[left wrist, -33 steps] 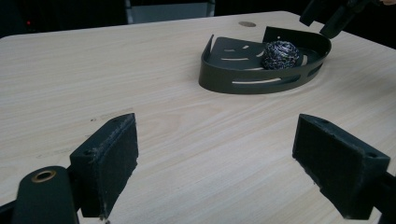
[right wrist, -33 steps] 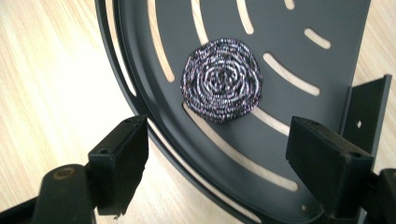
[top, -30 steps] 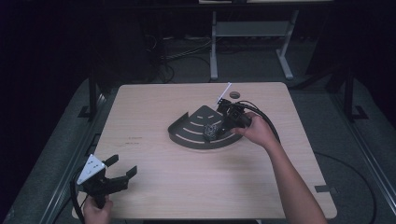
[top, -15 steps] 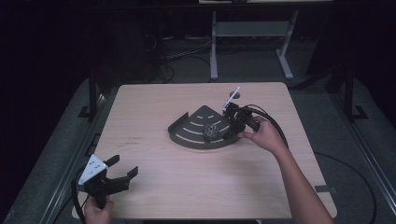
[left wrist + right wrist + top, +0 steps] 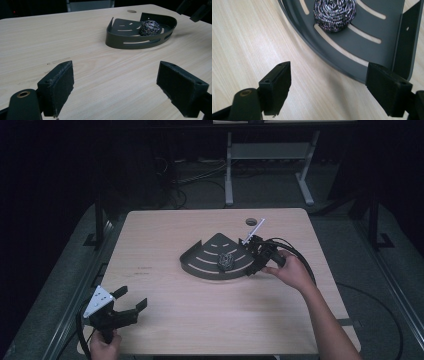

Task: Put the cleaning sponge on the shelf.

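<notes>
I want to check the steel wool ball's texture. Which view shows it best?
The right gripper view: the steel wool ball sits close and sharp on the slotted grey tray, its coiled strands plain, though its top is cut off. The left gripper view shows it whole but small. The high view gives a tiny dark speck.

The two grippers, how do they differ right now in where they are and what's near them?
The right gripper sits at the dark quarter-round tray, beside the steel scourer; the left gripper is at the table's near-left corner, far from the tray. The left gripper carries a grey plate on top; none is plain on the right gripper. Both are open and hold nothing.
</notes>
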A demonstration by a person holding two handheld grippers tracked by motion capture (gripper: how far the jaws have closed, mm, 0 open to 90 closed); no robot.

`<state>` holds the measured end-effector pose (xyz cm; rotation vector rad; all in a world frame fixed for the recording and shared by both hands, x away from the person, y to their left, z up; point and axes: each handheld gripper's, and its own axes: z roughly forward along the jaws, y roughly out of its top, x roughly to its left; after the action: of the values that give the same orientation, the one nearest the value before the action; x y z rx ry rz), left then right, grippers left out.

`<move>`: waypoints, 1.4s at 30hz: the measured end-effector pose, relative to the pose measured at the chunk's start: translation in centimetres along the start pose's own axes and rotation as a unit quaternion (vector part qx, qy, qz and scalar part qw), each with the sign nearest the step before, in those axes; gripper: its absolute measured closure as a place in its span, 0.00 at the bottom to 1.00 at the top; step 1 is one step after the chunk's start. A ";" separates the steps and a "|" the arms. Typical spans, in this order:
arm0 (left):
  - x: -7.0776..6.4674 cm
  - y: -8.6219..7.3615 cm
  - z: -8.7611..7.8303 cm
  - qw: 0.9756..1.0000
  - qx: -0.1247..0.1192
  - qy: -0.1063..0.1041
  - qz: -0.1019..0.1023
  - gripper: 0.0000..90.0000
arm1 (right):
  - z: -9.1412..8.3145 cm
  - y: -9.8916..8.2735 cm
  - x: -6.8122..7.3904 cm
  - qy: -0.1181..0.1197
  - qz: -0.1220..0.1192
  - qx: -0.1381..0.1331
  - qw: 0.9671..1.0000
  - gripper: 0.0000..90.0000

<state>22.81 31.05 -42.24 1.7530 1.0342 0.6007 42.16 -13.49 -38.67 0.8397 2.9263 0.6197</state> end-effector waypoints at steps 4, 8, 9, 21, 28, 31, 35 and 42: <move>0.0 0.0 0.0 1.000 0.000 0.001 0.000 0.15 | -0.1 -0.7 0.1 0.002 0.002 -0.003 1.000 0.22; 0.0 0.0 0.0 1.000 0.001 0.001 0.001 0.15 | -0.1 -1.3 0.3 -0.001 0.002 0.003 1.000 0.22; 0.0 0.0 0.0 1.000 0.001 0.001 0.001 0.15 | -0.1 -1.5 0.4 -0.001 0.000 0.002 1.000 0.22; 0.0 0.0 0.0 1.000 0.000 0.001 0.000 0.15 | -0.3 -4.0 0.9 0.002 0.007 -0.005 1.000 0.22; 0.0 0.0 0.0 1.000 0.003 0.000 0.002 0.15 | -0.5 -5.2 1.3 0.005 0.009 -0.010 1.000 0.22; 0.0 0.0 0.0 1.000 0.002 0.001 0.001 0.15 | -0.4 -5.7 1.6 0.005 0.010 -0.008 1.000 0.22; 0.0 0.0 0.0 1.000 0.002 0.001 0.000 0.15 | -0.3 -6.3 1.9 0.006 0.009 -0.012 1.000 0.22; 0.0 0.0 0.0 1.000 0.000 0.001 0.000 0.15 | -0.2 -7.4 2.4 0.010 0.013 -0.019 1.000 0.22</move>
<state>22.80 31.09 -42.23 1.7534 1.0351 0.6018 36.40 -18.08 -41.17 0.8753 2.9154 0.6860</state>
